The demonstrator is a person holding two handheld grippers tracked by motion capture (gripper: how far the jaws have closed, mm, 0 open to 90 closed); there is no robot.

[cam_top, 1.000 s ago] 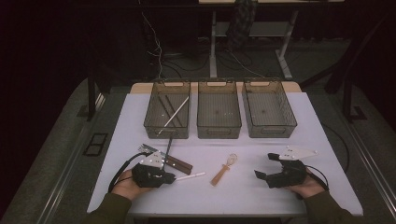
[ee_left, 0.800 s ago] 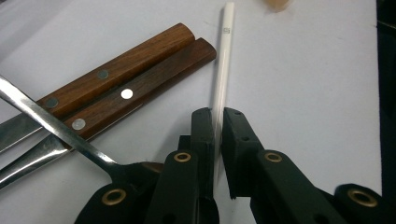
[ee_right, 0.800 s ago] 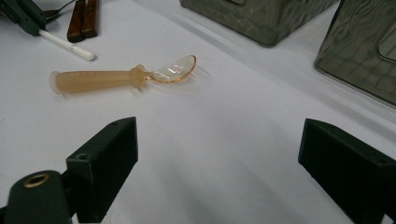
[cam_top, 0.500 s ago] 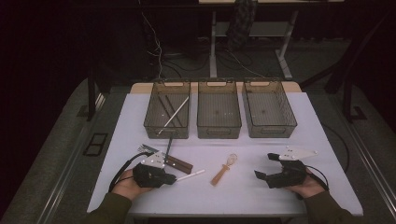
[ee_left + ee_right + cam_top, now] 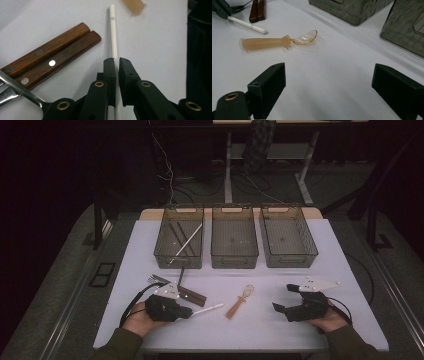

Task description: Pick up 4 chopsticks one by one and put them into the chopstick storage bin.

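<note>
While the left gripper [image 5: 117, 65] near the tabletop's [image 5: 320, 270] front left corner pinches a white stick [image 5: 113, 42] between nearly closed fingers, its lower end hidden beneath them, the right gripper [image 5: 328, 85] rests wide open, holding nothing, by the front right corner.

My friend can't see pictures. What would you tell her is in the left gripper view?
The left gripper has its two black jaws closed on a thin white stick that lies on the white table. Two brown wooden handles with metal rivets lie side by side to the left, and the peach-coloured end of a spoon handle peeks in at the top.
</note>
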